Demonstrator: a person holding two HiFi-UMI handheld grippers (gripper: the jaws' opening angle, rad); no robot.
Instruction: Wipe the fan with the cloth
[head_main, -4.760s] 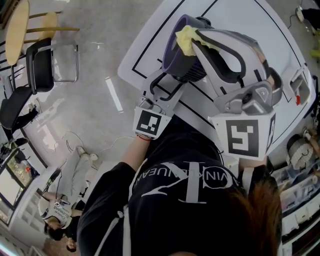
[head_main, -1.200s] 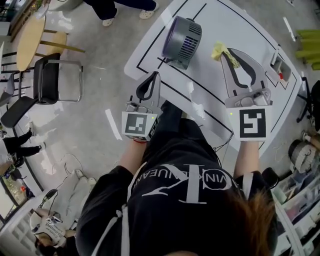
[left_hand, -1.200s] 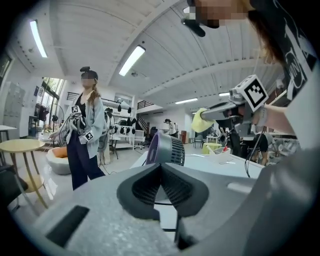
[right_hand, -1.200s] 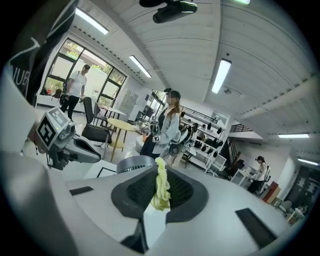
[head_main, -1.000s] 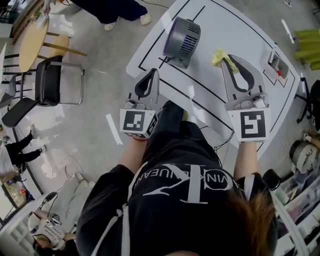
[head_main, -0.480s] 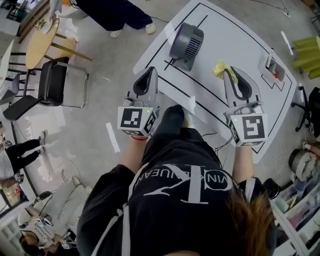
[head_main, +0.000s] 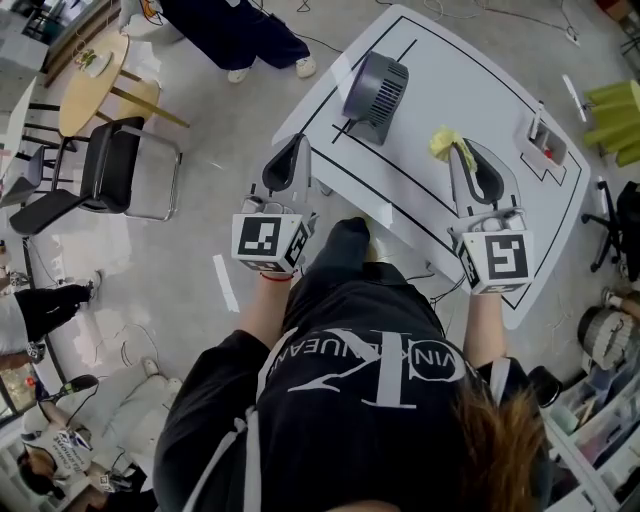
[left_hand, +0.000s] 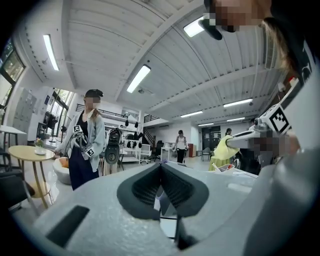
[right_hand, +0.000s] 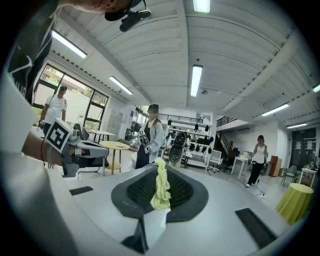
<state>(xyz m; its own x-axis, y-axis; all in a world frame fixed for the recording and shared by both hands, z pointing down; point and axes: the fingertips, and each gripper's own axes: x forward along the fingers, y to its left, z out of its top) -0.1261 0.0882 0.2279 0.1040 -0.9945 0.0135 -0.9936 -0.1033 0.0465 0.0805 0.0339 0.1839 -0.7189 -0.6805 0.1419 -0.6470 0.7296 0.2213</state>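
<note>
A small grey fan (head_main: 376, 84) stands on the white table (head_main: 470, 70) near its far left edge, grille facing the person. My left gripper (head_main: 299, 141) is shut and empty, raised over the table's near left corner, well short of the fan. My right gripper (head_main: 462, 146) is shut on a yellow cloth (head_main: 446, 142), held up over the table to the right of the fan. In the right gripper view the cloth (right_hand: 161, 192) is pinched between the jaws and sticks up. The left gripper view shows the jaws (left_hand: 161, 172) closed with nothing in them.
A small white box (head_main: 545, 140) lies near the table's right edge. A black chair (head_main: 110, 165) and a round wooden table (head_main: 88, 70) stand on the floor to the left. Someone stands beyond the table's far side (head_main: 240, 30). Black lines mark the tabletop.
Both grippers have drawn back from the fan towards the person and lifted off the table. The right one carried the yellow cloth away from the fan. The fan stays put.
</note>
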